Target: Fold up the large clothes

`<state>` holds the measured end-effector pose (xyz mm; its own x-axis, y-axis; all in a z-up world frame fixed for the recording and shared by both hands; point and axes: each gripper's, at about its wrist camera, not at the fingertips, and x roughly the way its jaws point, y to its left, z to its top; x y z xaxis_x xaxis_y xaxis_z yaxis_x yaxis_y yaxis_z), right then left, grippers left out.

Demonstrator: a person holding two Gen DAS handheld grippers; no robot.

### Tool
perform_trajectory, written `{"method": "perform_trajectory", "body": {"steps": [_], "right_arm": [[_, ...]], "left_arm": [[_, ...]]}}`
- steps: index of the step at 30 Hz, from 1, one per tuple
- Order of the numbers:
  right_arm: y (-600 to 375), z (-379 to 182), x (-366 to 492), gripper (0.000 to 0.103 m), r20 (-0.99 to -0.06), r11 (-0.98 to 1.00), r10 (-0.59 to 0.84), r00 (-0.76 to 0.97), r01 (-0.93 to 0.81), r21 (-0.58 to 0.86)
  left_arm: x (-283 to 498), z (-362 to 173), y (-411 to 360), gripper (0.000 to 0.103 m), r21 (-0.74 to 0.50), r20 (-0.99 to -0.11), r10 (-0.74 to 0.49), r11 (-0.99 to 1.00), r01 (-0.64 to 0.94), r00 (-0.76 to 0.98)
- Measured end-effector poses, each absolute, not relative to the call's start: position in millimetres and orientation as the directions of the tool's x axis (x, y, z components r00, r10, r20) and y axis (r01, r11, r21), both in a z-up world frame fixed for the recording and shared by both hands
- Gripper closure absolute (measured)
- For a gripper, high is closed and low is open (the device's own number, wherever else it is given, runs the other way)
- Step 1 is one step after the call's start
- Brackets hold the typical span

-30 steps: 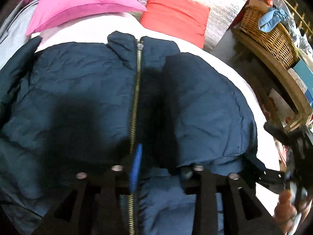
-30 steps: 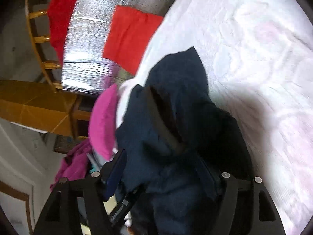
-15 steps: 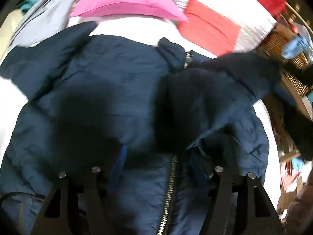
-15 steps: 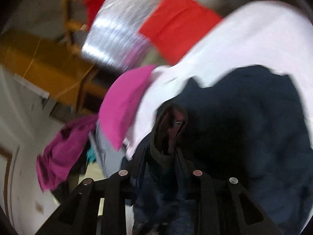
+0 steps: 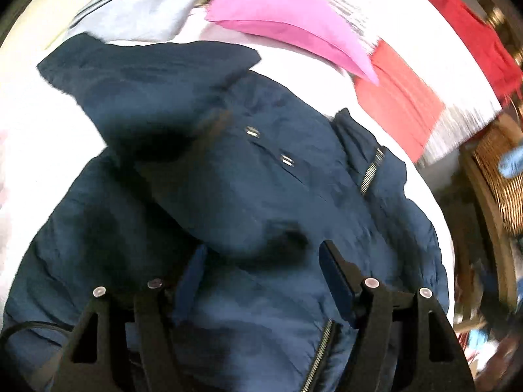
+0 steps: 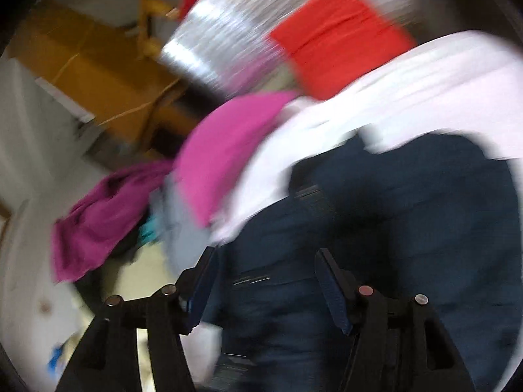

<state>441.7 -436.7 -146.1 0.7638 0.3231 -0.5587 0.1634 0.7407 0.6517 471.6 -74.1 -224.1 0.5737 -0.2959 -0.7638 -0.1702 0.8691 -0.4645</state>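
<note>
Left wrist view: navy jacket (image 5: 248, 202) covers white bed (image 5: 39, 137), pink pillow (image 5: 287, 32) beyond.

Each black plastic hand-held gripper, left (image 5: 261, 281) and right (image 6: 264, 284), has blue-padded fingers (image 5: 336, 289), silver screws and triangular cut-outs.

A white bedsheet (image 5: 39, 130) covers the bed. At its far end a pink pillow (image 5: 281, 23) lies tilted, its pointed corner just over a red cushion (image 5: 398, 104) that leans on a silvery quilted backing (image 6: 215, 42). A grey garment (image 5: 140, 9) lies bunched beside the pillow. A magenta cloth (image 6: 101, 219) hangs off the bed's edge, near a brown cardboard box (image 6: 88, 65). A wicker basket (image 5: 500, 176) sits at the other side, blurred.
</note>
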Motion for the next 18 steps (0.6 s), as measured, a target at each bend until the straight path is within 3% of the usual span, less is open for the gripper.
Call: {"method": "perform_trajectory", "body": {"steps": [5,9,11,12,13,14,17,18], "right_arm": [[-510.8,-182.2,401.2,0.038,-0.673,0.717,0.079,0.736,0.427,0.551],[-535.1,-220.6,391.6,0.038,-0.719,0.686,0.084,0.689,0.484,0.544],[-533.6,-233.1,395.5,0.038,-0.725,0.683,0.125,0.678,0.471,0.558],[-529.9,-239.3,399.9,0.038,-0.728,0.687,0.151,0.669,0.458,0.564],[-531.3,-244.8,401.9,0.041,-0.735,0.693,0.166,0.658,0.452,0.561],[-527.5,-247.5,405.6,0.055,-0.748,0.707,0.156,0.646,0.455,0.541],[-518.0,-239.8,407.1,0.072,-0.749,0.752,0.086,0.657,0.450,0.481],[-516.0,-230.7,404.5,0.073,-0.730,0.768,0.054,0.681,0.439,0.466]], "left_arm": [[489.7,-232.0,-51.2,0.031,-0.460,-0.774,-0.239,0.849,-0.261,0.586],[494.7,-235.1,-46.8,0.033,-0.440,-0.773,-0.206,0.855,-0.274,0.600],[495.1,-237.2,-48.9,0.042,-0.420,-0.772,-0.181,0.864,-0.277,0.609],[496.5,-238.0,-49.0,0.052,-0.413,-0.773,-0.171,0.867,-0.279,0.611],[495.2,-237.6,-47.4,0.059,-0.409,-0.773,-0.168,0.869,-0.279,0.612],[493.6,-236.8,-46.3,0.061,-0.405,-0.773,-0.162,0.870,-0.282,0.613],[488.5,-233.3,-39.6,0.076,-0.416,-0.758,-0.153,0.862,-0.289,0.634],[488.2,-232.1,-38.5,0.078,-0.417,-0.754,-0.150,0.861,-0.290,0.639]]}}
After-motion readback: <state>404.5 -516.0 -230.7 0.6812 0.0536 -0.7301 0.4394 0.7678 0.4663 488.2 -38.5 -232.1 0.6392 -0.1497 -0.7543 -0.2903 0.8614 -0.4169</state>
